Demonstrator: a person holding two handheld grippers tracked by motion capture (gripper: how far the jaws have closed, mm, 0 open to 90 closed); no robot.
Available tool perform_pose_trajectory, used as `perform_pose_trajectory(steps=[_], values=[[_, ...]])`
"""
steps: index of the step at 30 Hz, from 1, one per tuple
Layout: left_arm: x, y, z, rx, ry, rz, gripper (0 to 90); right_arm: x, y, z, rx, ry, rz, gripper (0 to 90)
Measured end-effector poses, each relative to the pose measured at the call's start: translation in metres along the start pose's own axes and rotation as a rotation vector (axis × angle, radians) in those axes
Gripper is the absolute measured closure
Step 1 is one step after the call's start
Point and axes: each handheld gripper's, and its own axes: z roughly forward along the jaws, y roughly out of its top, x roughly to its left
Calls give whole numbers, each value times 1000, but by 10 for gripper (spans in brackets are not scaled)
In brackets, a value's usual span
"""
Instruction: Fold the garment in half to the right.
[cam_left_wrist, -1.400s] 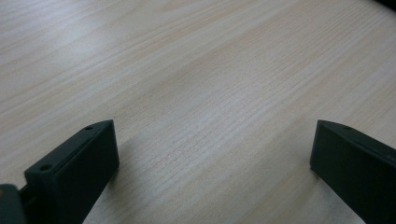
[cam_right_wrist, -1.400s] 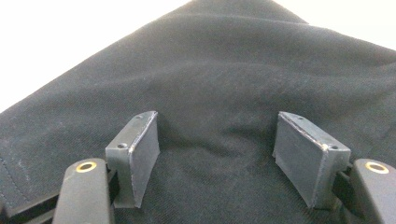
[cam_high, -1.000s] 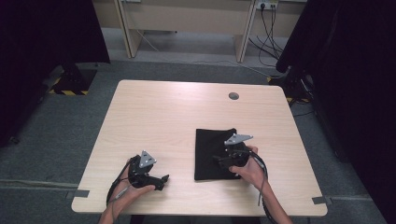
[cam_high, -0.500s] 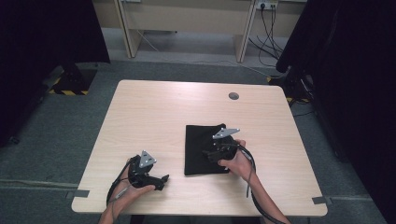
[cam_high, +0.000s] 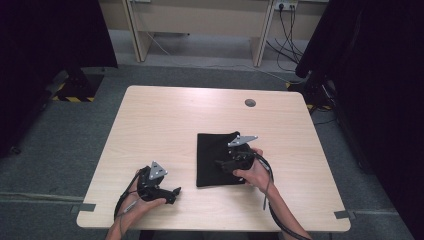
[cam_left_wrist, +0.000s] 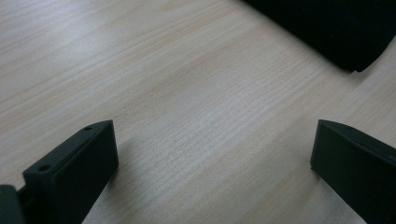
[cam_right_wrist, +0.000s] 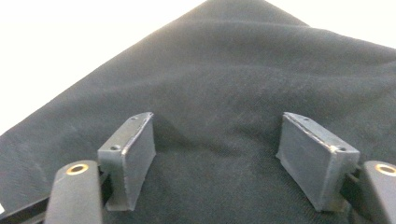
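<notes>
While the left hand-held gripper (cam_high: 172, 192) rests wide open and empty on the bench (cam_high: 165, 125) near its front edge, the right hand-held gripper (cam_high: 222, 164) has slid the folded black cloth (cam_high: 212, 160) leftward toward the middle. Its jaws have just been opening and stand wide over the fabric, pads clear, so the drag looks finished and a fresh grasp probably comes next.

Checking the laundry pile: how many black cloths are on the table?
1: the black cloth lies right of the table's middle, under the right gripper.
</notes>
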Motion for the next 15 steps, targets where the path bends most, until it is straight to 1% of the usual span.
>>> perform_pose_trajectory(steps=[3, 7, 11, 15], values=[[0, 0, 0, 0, 0, 0, 0, 0, -2, -5, -13, 3, 15, 261], [0, 0, 0, 0, 0, 0, 0, -2, -4, -13, -26, -1, 12, 249], [0, 0, 0, 0, 0, 0, 0, -2, -8, -26, -50, -6, 16, 233], [0, 0, 0, 0, 1, 0, 0, -5, -14, -36, -63, -34, 21, 232]])
